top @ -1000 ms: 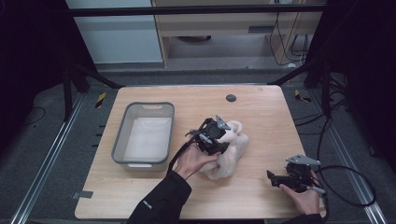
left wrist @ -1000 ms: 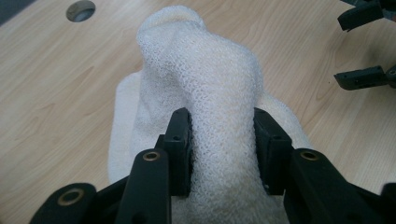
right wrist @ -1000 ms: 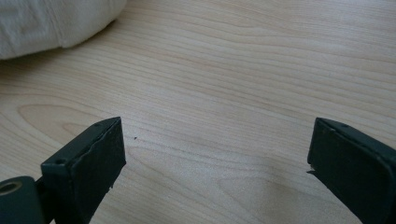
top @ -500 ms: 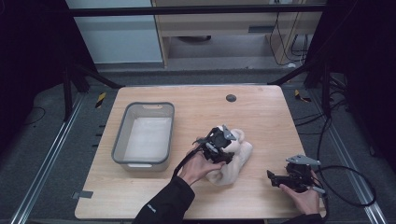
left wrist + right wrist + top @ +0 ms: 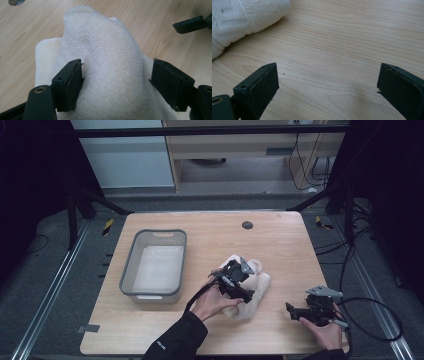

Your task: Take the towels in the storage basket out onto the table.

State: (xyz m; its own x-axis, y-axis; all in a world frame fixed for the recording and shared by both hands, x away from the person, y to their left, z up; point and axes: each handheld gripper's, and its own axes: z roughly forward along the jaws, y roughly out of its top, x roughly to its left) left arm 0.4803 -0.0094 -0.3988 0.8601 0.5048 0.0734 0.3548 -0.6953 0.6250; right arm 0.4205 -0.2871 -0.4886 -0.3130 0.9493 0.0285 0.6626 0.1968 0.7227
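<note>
A crumpled white towel (image 5: 255, 289) lies on the wooden table (image 5: 210, 230), right of centre. My left gripper (image 5: 239, 281) is pressed down onto it. In the left gripper view a raised fold of the towel (image 5: 110, 65) bulges between the two spread black fingers (image 5: 68, 82), and the left one touches the cloth; this gripper (image 5: 116, 73) is open. My right gripper (image 5: 291, 309) rests low near the table's front right corner, open, with bare wood between its fingers (image 5: 259, 87). The towel's hemmed edge (image 5: 237, 17) lies off to its upper left.
A grey plastic bin (image 5: 131, 275) stands on the left half of the table, with something pale lying flat inside. A small dark round hole (image 5: 247, 225) sits near the far edge. The right gripper's cable (image 5: 380, 320) loops off the table's right side.
My left gripper has moved a little toward the near right and settled lower onto the towel. The right gripper has stayed put.
</note>
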